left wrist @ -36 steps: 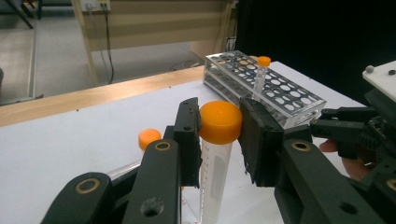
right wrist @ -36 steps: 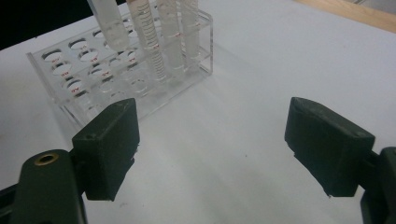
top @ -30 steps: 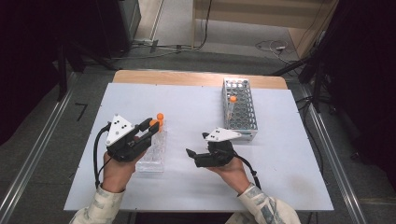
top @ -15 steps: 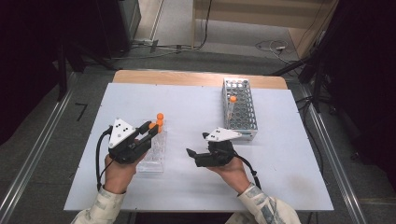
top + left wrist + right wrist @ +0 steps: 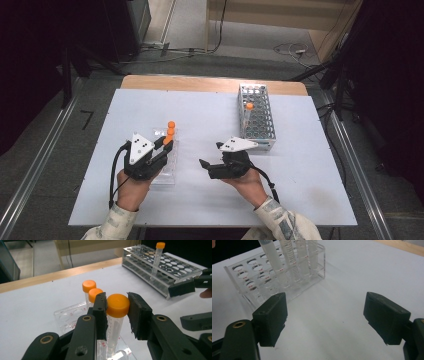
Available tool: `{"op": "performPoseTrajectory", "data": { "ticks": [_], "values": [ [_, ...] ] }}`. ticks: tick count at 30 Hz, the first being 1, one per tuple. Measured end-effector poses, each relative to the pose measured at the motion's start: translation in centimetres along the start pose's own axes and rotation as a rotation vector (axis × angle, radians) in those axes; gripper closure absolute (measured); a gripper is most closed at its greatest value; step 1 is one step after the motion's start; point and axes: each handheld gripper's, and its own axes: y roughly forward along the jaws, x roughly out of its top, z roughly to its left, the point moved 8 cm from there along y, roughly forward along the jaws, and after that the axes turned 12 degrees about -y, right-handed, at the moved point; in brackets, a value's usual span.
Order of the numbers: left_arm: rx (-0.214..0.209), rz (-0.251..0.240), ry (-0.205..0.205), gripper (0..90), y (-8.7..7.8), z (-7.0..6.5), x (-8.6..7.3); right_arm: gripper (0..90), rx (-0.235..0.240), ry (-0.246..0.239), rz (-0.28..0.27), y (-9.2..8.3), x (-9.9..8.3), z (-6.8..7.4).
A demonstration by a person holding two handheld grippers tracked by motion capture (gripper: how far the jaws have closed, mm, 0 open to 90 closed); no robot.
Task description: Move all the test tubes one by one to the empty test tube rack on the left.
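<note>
**Left gripper has the tube by its cap — rack hole is the tricky bit**

Starting on the left: the left gripper point(image 5: 117, 311) has its two black jaws clamped on the orange screw cap of a clear plastic tube point(image 5: 113, 325), and the tube's lower end is down among the holes of the clear acrylic rack point(image 5: 72, 316). Two more orange-capped tubes point(image 5: 92, 291) stand in that rack just behind it. From the high view the rack sits right under that gripper, near the left-middle of the white table point(image 5: 210, 115).

Moving right, the right gripper point(image 5: 325, 317) is wide open with nothing between its jaws, hovering low over bare tabletop beside the acrylic rack. Further right and farther back is the grey metal mesh rack point(image 5: 256, 117) with a single orange-capped tube point(image 5: 248, 114) standing in it.

What could go wrong, I'd say: the grip is only on the cap, so the tube can swing and catch a hole's edge. The acrylic rack looks light and nothing is holding it down — a sideways tug could tip it and the other two tubes.
</note>
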Motion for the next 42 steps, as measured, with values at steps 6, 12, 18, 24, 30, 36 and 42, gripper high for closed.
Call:
{"op": "performPoseTrajectory", "data": {
  "ticks": [6, 12, 18, 24, 30, 36, 42],
  "values": [
    [0.009, 0.005, 0.0, 69.4, 0.0, 0.1, -0.3, 17.6, 0.0, -0.001, 0.005, 0.1, -0.1, 0.0],
    [0.003, 0.003, 0.001, 66.6, 0.0, 0.1, -0.3, 17.7, 0.002, 0.002, 0.007, 0.1, -0.1, 0.1],
    [-0.02, -0.018, -0.005, 61.2, -0.2, -0.1, 0.0, 18.0, -0.002, 0.005, 0.006, 0.1, -0.1, 0.0],
    [-0.043, -0.029, -0.005, 46.1, -0.1, -0.7, 0.0, 18.8, -0.023, 0.004, 0.002, 0.0, -0.1, -0.5],
    [-0.046, -0.036, -0.009, 24.1, 0.2, -1.1, -0.1, 19.4, -0.059, 0.017, 0.0, -0.4, -0.2, -1.6],
    [-0.04, -0.034, -0.02, 22.2, 0.4, -1.0, -0.3, 20.3, -0.111, 0.028, -0.011, -1.1, -0.1, -3.2],
    [-0.025, -0.032, -0.014, 22.3, 0.5, -0.8, -0.4, 21.1, -0.182, 0.064, -0.017, -2.3, -0.2, -5.9]
  ]
}}
